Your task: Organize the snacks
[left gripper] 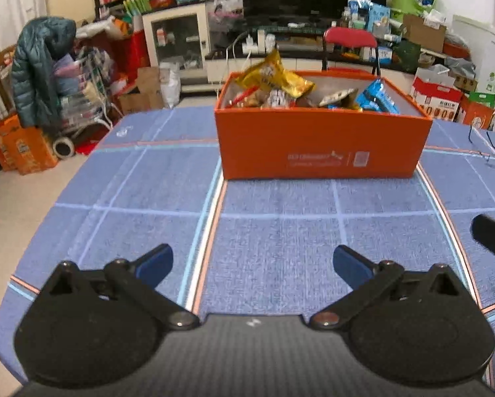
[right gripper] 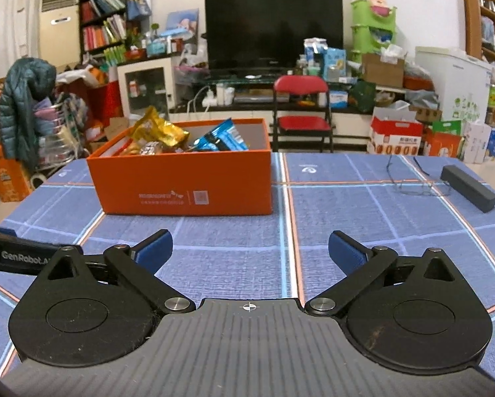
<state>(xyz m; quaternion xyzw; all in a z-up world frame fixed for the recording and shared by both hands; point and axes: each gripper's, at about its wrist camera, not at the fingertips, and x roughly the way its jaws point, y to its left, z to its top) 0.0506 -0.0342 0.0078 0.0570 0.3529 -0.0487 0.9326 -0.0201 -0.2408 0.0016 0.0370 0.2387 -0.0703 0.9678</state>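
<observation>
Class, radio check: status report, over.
Left gripper open, empty. Right gripper open, empty. Orange box full of snack packets. Eyeglasses off right; path clear.

One readable brand mark
"GenRobot.A…", cut off, stands in pale letters on the left gripper (right gripper: 19, 256); the white print on the orange box (right gripper: 184, 182) is too blurred to read.

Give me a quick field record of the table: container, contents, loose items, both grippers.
container: open orange cardboard box on the blue checked tablecloth
contents: yellow crinkly snack bag, blue snack packet, other wrappers heaped inside
loose items: wire-framed glasses and dark oblong case, right of box
left gripper: open, empty
right gripper: open, empty
</observation>
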